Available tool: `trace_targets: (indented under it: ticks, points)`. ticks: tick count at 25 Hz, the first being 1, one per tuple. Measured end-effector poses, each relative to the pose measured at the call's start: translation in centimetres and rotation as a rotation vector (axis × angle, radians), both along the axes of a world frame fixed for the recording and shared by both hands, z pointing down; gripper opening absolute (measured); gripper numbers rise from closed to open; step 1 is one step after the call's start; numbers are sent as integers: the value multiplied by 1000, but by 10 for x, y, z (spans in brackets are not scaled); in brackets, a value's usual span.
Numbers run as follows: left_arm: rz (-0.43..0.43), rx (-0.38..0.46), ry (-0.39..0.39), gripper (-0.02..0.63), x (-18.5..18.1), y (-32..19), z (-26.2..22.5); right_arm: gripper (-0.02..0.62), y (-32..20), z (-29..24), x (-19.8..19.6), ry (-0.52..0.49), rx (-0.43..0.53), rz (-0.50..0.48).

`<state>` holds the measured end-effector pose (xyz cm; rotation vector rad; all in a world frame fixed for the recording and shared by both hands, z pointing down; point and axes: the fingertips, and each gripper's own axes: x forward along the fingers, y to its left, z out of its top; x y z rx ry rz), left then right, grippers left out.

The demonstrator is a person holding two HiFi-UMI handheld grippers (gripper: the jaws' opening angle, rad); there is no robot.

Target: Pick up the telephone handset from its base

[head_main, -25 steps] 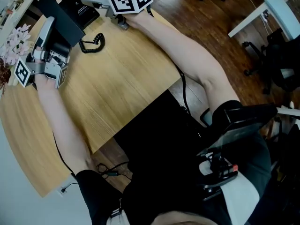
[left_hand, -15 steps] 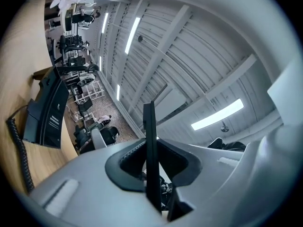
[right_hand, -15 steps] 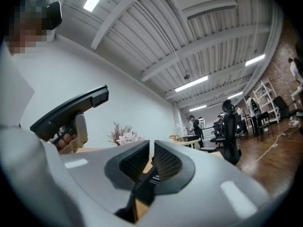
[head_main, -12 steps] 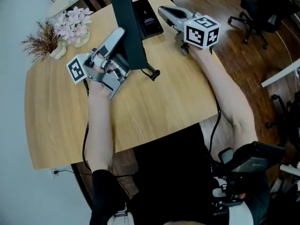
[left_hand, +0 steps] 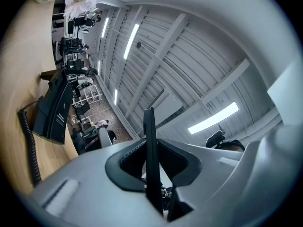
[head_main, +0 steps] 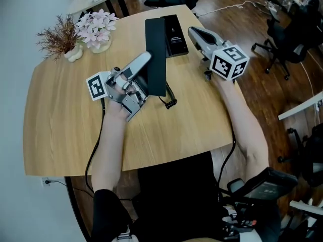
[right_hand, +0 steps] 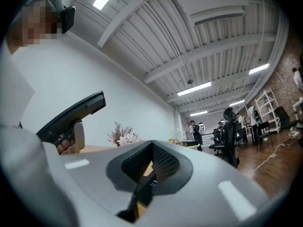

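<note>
In the head view my left gripper (head_main: 145, 63) is shut on the black telephone handset (head_main: 157, 49), a long flat slab held above the wooden table (head_main: 65, 130). Edge-on in the left gripper view, the handset (left_hand: 149, 126) stands as a thin black blade between the pads. The black base (head_main: 174, 28) lies flat toward the table's far side, and its coiled cord (head_main: 169, 103) hangs near the handset's lower end. My right gripper (head_main: 195, 32) is shut with nothing in it, its tips beside the base's right edge; whether they touch it I cannot tell. The right gripper view shows the handset (right_hand: 75, 112) at left.
A vase of pink flowers (head_main: 97, 25) and a dried brown sprig (head_main: 58, 37) stand at the table's far left. Office chairs (head_main: 290, 34) and a white desk (head_main: 303, 107) stand on the wood floor to the right. The table's near edge meets my body.
The head camera has swung, so the whole table now shows. My left gripper has shifted a little with the handset still in it. The right gripper stays beside the base.
</note>
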<state>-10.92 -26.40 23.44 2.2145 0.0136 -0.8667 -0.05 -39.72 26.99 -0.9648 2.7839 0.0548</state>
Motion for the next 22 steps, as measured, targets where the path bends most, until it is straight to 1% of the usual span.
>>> trace_targets:
  ticks: [3,6,10,14,22]
  points:
    - [-6,-4,5,75,-1,-1,3,3,5,-4,-3,11,23,-1]
    - [-5,-14,-6,75,0,-3,7,3,7,-5,-5,23,39,-3]
    - [-8,-10,-23,75,1,-3,8,3,7,-5,-7,39,49,-3]
    - [-17,-11,-20,75,0,-3,8,3,8,-3,-6,50,53,-2]
    - [-38,-24,-29,75,-3,-7,14,3,10,-6,-4,47,52,4]
